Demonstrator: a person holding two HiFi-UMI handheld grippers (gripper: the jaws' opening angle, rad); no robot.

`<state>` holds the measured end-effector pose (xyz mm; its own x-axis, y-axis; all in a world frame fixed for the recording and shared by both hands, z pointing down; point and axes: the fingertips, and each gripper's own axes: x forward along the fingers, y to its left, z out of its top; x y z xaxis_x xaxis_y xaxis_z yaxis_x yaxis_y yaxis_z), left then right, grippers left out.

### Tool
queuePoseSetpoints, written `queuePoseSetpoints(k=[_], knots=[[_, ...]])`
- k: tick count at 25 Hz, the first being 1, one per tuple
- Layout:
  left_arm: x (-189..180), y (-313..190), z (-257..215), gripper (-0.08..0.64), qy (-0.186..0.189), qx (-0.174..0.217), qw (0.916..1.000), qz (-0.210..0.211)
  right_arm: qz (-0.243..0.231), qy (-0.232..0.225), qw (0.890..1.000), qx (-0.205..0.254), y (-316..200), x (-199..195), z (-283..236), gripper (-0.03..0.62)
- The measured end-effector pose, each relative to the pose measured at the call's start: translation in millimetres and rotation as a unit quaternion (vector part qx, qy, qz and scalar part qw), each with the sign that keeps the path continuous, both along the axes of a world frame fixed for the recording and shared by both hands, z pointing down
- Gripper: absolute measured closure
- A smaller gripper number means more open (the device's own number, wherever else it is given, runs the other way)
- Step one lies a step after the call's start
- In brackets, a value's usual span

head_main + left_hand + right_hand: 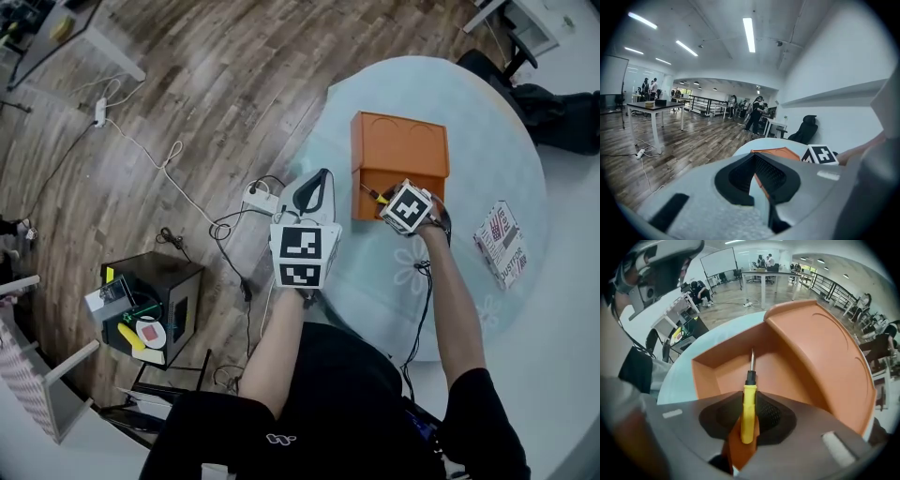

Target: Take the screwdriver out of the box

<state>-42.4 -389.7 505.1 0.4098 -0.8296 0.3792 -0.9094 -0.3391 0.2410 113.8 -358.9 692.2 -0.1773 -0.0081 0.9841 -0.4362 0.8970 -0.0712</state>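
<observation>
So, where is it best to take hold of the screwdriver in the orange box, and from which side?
Take the yellow handle, coming from above. The screwdriver lies in the box with its thin metal tip pointing away; walls close the sides, only the top is open. The handle is its thickest part. The right gripper is closing its jaws around it.

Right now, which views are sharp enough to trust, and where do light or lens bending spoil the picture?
Head view: evenly lit, fairly sharp, mild bending at the edges. Left gripper view: ceiling light strip blown out; near fingers soft; strong fisheye, dark corners. Right gripper view: screwdriver and orange box clear, room behind bent.
</observation>
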Motion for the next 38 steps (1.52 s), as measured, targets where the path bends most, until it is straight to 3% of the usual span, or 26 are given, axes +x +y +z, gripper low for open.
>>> queuePoseSetpoints(k=[5, 10, 13, 16, 17, 19, 23, 28, 30, 32, 38], knots=[[0.2, 3.1, 1.0, 0.557, 0.005, -0.001, 1.0, 0.003, -0.001, 0.023, 0.999, 0.03, -2.8, 2.9, 0.6, 0.505], [3.9, 2.2, -5.3, 0.557, 0.012, 0.006, 0.9999, 0.01, -0.028, 0.017, 0.994, 0.103, -2.5, 6.4, -32.3, 0.506], [7.8, -0.4, -14.5, 0.557, 0.014, 0.017, 0.9996, 0.019, -0.023, -0.013, 0.988, 0.15, -4.0, 3.6, -68.9, 0.505], [15.2, -2.3, -29.1, 0.557, 0.018, 0.031, 0.9989, 0.03, 0.026, -0.083, 0.975, 0.205, -11.6, 0.1, -120.4, 0.505], [18.8, -1.9, -33.8, 0.557, 0.02, 0.036, 0.9985, 0.036, 0.055, -0.118, 0.966, 0.225, -15.6, -1.4, -140.8, 0.505], [28.3, 0.4, -41.9, 0.557, 0.019, 0.046, 0.9973, 0.054, 0.115, -0.195, 0.936, 0.269, -23.7, -3.9, -185.3, 0.505], [49.4, 1.2, -60.4, 0.557, 0.011, 0.07, 0.9932, 0.093, 0.209, -0.323, 0.855, 0.347, -30.5, 1.4, -266.0, 0.505], [76.6, 0.0, -99.3, 0.557, 0.012, 0.116, 0.9853, 0.125, 0.306, -0.406, 0.751, 0.422, -15.5, 29.3, -324.3, 0.505], [85.5, 2.1, -109.7, 0.557, 0.012, 0.128, 0.9817, 0.14, 0.33, -0.426, 0.72, 0.436, -7.5, 35.6, -332.8, 0.505], [91.6, 3.7, -115.0, 0.557, 0.007, 0.137, 0.9787, 0.153, 0.334, -0.435, 0.709, 0.443, -4.3, 35.4, -334.7, 0.505], [94.6, 10.0, -118.3, 0.557, 0.0, 0.143, 0.9755, 0.167, 0.336, -0.435, 0.705, 0.448, 1.4, 34.1, -335.2, 0.505]])
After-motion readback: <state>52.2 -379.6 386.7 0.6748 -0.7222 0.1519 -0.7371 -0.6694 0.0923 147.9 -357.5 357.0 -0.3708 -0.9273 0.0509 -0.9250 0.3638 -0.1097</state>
